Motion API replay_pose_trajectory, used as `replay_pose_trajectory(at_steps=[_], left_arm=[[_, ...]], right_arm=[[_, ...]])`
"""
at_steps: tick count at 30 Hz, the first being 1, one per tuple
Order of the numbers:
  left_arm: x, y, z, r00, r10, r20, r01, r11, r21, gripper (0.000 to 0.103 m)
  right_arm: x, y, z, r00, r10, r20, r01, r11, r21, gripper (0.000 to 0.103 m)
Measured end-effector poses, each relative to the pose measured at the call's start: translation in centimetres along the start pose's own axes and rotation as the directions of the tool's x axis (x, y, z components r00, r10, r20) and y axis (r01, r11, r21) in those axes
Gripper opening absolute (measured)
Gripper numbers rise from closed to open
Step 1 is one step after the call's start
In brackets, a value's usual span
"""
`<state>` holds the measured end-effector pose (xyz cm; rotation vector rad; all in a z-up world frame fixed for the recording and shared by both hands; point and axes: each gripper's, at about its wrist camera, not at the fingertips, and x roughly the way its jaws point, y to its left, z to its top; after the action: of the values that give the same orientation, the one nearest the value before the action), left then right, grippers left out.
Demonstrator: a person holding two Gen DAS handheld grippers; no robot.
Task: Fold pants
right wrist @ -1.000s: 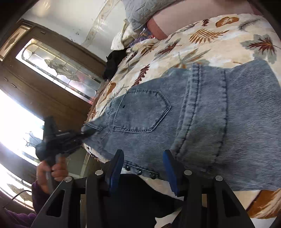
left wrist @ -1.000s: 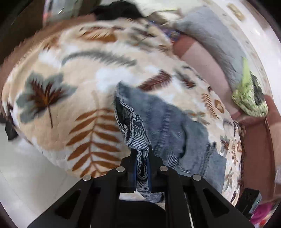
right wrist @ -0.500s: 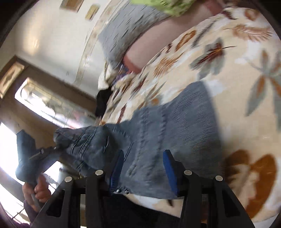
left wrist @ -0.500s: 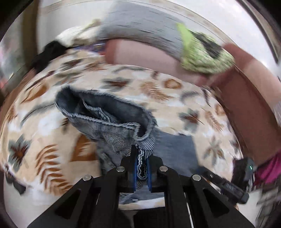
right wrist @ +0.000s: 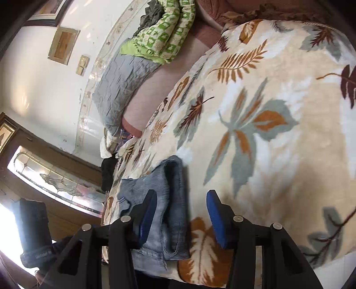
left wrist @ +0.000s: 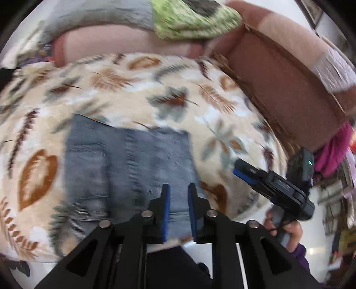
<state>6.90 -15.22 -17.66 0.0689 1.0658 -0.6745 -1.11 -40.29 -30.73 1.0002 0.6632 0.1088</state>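
The blue-grey jeans [left wrist: 124, 164] lie folded in a flat rectangle on the leaf-patterned blanket [left wrist: 173, 89]. My left gripper [left wrist: 179, 195] hovers over their near right edge. Its jaws are opening, a narrow gap shows between the blue pads, and no cloth is pinched there. In the right wrist view the jeans [right wrist: 169, 195] sit at the lower left, their folded edge behind my left finger. My right gripper [right wrist: 181, 213] stands open over the blanket [right wrist: 267, 111], gripping nothing. The same right gripper [left wrist: 244, 172] appears in the left wrist view, just right of the jeans, held by a hand [left wrist: 287, 229].
A green patterned cloth [left wrist: 193, 20] and a grey quilt [right wrist: 120, 84] lie along the pink backrest [left wrist: 111, 44]. A brown padded side [left wrist: 278, 77] borders the blanket on the right. A black garment [right wrist: 108, 171] lies at the far end, near a glazed window [right wrist: 55, 182].
My left gripper swept the jeans' waistband across to the right, then let it go; the jeans now lie folded flat. My right gripper moved right off the jeans, still open.
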Motion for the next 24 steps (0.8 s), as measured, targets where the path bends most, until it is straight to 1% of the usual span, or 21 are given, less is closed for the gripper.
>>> replay_pose_trajectory(at_steps=[1, 2, 4, 7, 8, 11, 13, 14, 16, 17, 18, 19, 20, 21, 22, 23, 24], left_arm=[[-0.5, 1.0, 0.1, 1.000, 0.020, 0.016, -0.020, 1.000, -0.015, 0.019], [-0.9, 2.5, 0.2, 0.998, 0.062, 0.025, -0.061, 0.998, -0.033, 0.020], [-1.2, 4.4, -0.2, 0.992, 0.122, 0.029, -0.120, 0.991, -0.060, 0.021], [0.2, 6.5, -0.6, 0.981, 0.196, -0.001, -0.196, 0.976, -0.091, 0.021], [1.0, 7.3, -0.9, 0.976, 0.216, -0.026, -0.217, 0.971, -0.103, 0.021], [2.7, 8.9, -2.0, 0.972, 0.221, -0.076, -0.229, 0.965, -0.130, 0.021], [3.2, 9.5, -2.7, 0.972, 0.215, -0.091, -0.226, 0.964, -0.138, 0.021], [3.7, 9.6, -3.0, 0.972, 0.217, -0.090, -0.227, 0.965, -0.128, 0.021], [4.4, 9.4, -3.3, 0.968, 0.236, -0.086, -0.244, 0.966, -0.091, 0.021], [5.3, 9.5, -3.2, 0.965, 0.247, -0.089, -0.254, 0.965, -0.073, 0.021], [5.9, 9.7, -3.1, 0.964, 0.247, -0.094, -0.254, 0.964, -0.074, 0.021], [6.5, 10.0, -2.9, 0.963, 0.253, -0.096, -0.261, 0.962, -0.082, 0.021], [7.1, 10.2, -2.4, 0.961, 0.261, -0.091, -0.268, 0.960, -0.083, 0.021], [7.3, 10.3, -2.0, 0.959, 0.270, -0.084, -0.276, 0.958, -0.077, 0.021], [7.7, 10.5, -1.3, 0.956, 0.282, -0.079, -0.287, 0.955, -0.070, 0.021], [8.2, 10.9, -0.7, 0.956, 0.278, -0.091, -0.285, 0.955, -0.080, 0.021], [8.5, 11.4, -0.4, 0.959, 0.264, -0.102, -0.274, 0.956, -0.103, 0.021]], right_arm=[[0.3, 0.1, 0.0, 1.000, 0.002, -0.003, -0.002, 1.000, -0.001, 0.049], [0.5, 0.3, 0.0, 1.000, 0.009, -0.011, -0.009, 1.000, -0.003, 0.049], [1.7, 1.4, -0.2, 0.999, 0.023, -0.035, -0.024, 0.999, -0.023, 0.049], [3.9, 4.4, -0.9, 0.996, 0.033, -0.088, -0.043, 0.993, -0.108, 0.049], [4.9, 5.9, -1.1, 0.994, 0.025, -0.103, -0.041, 0.987, -0.156, 0.049], [7.0, 8.8, -1.3, 0.992, 0.013, -0.126, -0.043, 0.970, -0.238, 0.049], [8.4, 9.8, -1.3, 0.990, -0.007, -0.143, -0.033, 0.961, -0.273, 0.049], [9.6, 10.3, -1.2, 0.987, -0.031, -0.158, -0.017, 0.956, -0.292, 0.049], [12.0, 10.4, -1.1, 0.977, -0.105, -0.184, 0.042, 0.948, -0.317, 0.050], [13.8, 10.1, -1.2, 0.963, -0.185, -0.197, 0.110, 0.934, -0.340, 0.051], [15.2, 9.7, -1.2, 0.944, -0.253, -0.213, 0.166, 0.919, -0.357, 0.051], [16.2, 9.1, -1.2, 0.930, -0.289, -0.228, 0.195, 0.913, -0.359, 0.051], [16.8, 9.0, -1.1, 0.933, -0.290, -0.211, 0.202, 0.911, -0.360, 0.051], [17.1, 9.2, -1.0, 0.933, -0.302, -0.198, 0.212, 0.901, -0.378, 0.051], [17.5, 9.5, -0.9, 0.924, -0.327, -0.201, 0.229, 0.890, -0.393, 0.051], [17.8, 9.7, -0.6, 0.916, -0.344, -0.207, 0.246, 0.888, -0.388, 0.051], [18.0, 9.6, -0.4, 0.913, -0.349, -0.210, 0.252, 0.890, -0.381, 0.051]])
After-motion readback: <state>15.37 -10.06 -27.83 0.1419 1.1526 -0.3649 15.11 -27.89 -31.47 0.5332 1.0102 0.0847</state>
